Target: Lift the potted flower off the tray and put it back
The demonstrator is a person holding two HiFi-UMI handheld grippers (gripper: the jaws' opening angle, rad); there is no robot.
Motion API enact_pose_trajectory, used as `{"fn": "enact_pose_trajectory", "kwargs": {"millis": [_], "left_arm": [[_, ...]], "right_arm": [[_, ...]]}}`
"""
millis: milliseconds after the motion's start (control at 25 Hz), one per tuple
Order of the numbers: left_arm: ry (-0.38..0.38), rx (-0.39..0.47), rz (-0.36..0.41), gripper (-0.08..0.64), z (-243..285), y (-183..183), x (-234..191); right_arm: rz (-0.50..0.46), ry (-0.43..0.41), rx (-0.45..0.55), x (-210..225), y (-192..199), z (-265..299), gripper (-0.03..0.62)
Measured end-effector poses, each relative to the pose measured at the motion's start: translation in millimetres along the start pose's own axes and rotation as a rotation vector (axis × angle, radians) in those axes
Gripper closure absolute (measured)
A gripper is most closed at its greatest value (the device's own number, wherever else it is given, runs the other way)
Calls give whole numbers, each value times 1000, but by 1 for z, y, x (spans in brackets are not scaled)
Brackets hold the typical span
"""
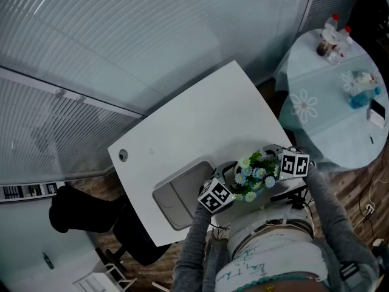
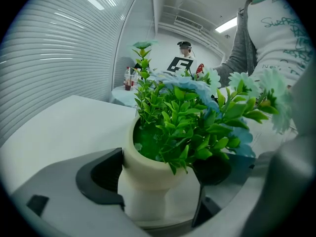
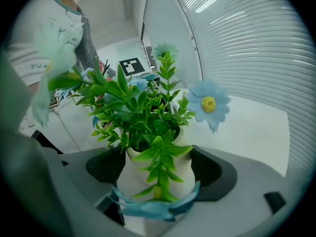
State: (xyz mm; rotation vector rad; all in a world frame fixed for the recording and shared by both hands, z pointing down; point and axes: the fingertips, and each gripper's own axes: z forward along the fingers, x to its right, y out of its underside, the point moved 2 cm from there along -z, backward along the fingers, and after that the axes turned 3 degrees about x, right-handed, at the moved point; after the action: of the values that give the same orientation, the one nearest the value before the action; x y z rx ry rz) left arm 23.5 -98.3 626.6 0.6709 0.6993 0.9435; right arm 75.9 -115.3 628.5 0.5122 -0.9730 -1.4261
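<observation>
left tongs (image 2: pixel 160 174) and right tongs (image 3: pixel 158 167) both stood released, the pot (image 2: pixel 145 196) between them, near the desk (image 1: pixel 200 120) edge, beside the tray (image 1: pixel 182 194).

Potted flower (image 1: pixel 252 174) on table (image 1: pixel 200 120), right of tray (image 1: pixel 181 194).

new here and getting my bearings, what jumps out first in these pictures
The potted flower, blue and white blooms in a cream pot, sits between the jaws of the left tool and the right tool, near the white table and its front edge. A grey tray lies just beside it.
</observation>
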Motion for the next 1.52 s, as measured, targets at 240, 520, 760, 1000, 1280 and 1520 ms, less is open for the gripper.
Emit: {"fn": "enact_pose_trajectory", "kwargs": {"millis": [240,520,760,1000,1280,1520], "left_arm": [[-10,6,10,130,0,0,1],[-14,-5,13,130,-1,-1,1],[-13,-8,7,130,-2,-2,5],[-25,-1,14,130,-9,-8,9],[-41,17,-6,130,-21,-22,12],[-44,49,-11,130,-35,-40,18]], "right_arm": [[-4,-3,-14,0,1,0,209],[-5,-5,-29,-1,-1,0,209],[-16,-7,-39,-4,-3,-4,209],[-13,-13,-44,-8,-8,-7,209],[-22,-25,-62,-10,-22,-16,209],[-22,-24,-78,-13,-40,-29,209]]}}
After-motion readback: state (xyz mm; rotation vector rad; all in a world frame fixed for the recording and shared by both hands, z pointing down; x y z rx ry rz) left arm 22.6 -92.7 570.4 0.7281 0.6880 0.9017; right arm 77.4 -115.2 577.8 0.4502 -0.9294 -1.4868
